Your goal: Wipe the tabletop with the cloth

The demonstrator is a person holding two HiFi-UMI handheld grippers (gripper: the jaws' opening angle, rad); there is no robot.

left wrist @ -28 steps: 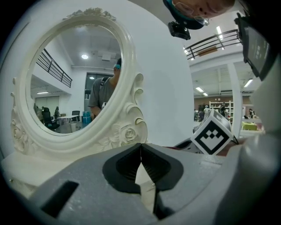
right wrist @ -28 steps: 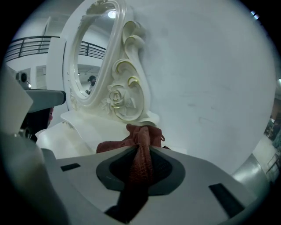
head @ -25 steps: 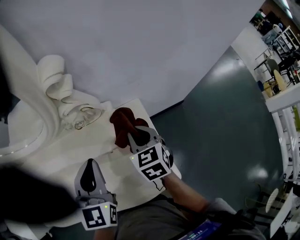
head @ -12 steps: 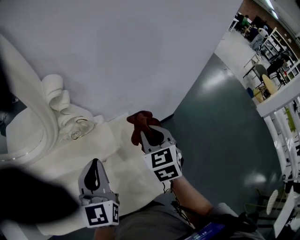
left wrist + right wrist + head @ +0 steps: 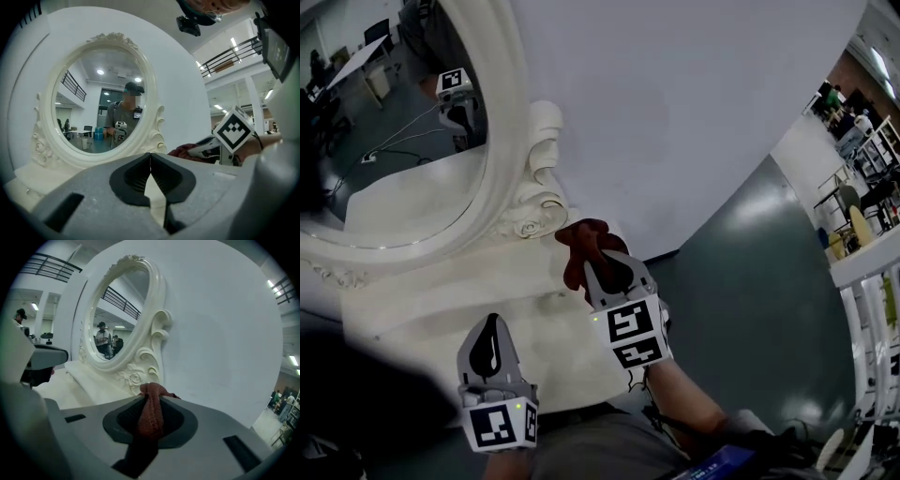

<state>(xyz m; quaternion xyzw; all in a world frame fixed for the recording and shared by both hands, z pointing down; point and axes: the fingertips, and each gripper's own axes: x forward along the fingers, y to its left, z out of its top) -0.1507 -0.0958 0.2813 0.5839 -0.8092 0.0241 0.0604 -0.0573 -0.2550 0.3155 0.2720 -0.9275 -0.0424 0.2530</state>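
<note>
An oval mirror point(image 5: 394, 131) in an ornate white frame point(image 5: 508, 112) stands against a white wall point(image 5: 675, 94).

Bright, even indoor light from ceiling strips point(image 5: 233, 43) washes the white wall point(image 5: 675, 112), leaves pale glare on the glossy floor point(image 5: 750, 281), and both gripper views curve into black vignetted corners with softly blurred foregrounds.

Back left: the ornate oval mirror point(image 5: 508, 141) stands on the white tabletop point(image 5: 544, 347); its scrolled frame blocks that side.
Behind: a white wall point(image 5: 675, 103) closes the far side.
Far right corner: the right gripper point(image 5: 600, 265), clamped on the cloth point(image 5: 581, 244), sits near the frame's scroll.
Middle: bare tabletop separates it from the closed left gripper point(image 5: 492, 328).
Right: open floor point(image 5: 750, 281).
</note>
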